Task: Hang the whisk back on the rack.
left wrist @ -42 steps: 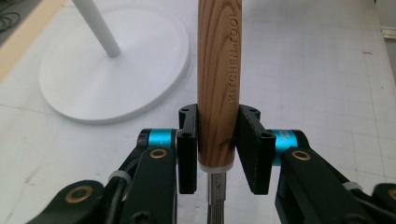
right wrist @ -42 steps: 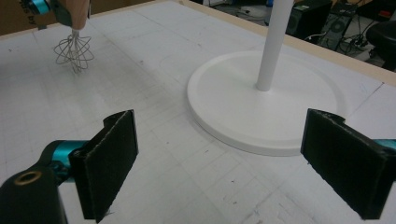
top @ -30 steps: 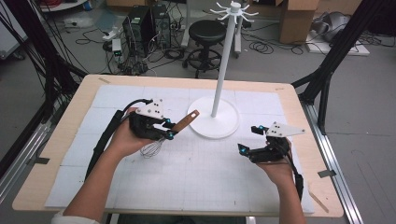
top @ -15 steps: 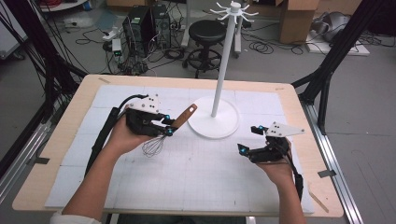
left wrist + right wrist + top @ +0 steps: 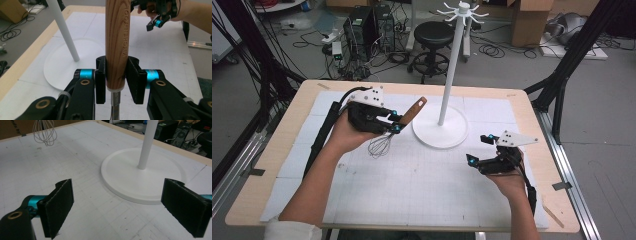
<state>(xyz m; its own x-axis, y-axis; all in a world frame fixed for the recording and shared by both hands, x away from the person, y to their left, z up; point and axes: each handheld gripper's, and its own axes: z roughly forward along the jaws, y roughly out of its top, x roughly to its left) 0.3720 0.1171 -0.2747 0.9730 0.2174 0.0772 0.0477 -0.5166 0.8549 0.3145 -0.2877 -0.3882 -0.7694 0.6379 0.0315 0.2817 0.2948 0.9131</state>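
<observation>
Left gripper (image 5: pixel 394 121): jaws clamped on wooden handle of whisk (image 5: pixel 398 128), held above white mat (image 5: pixel 362 200) just left of stand base; handle tilts up toward pole, wire loops hang below. Centre: white hook stand (image 5: pixel 451 75), round base on mat, hooks bare. Right gripper (image 5: pixel 478 149): jaws spread wide, nothing between pads, low over mat right of base, pointing toward it.

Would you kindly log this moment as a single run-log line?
left tool: shut on whisk handle, wire end down | right tool: open, empty, above mat | stand: upright on table, untouched
</observation>
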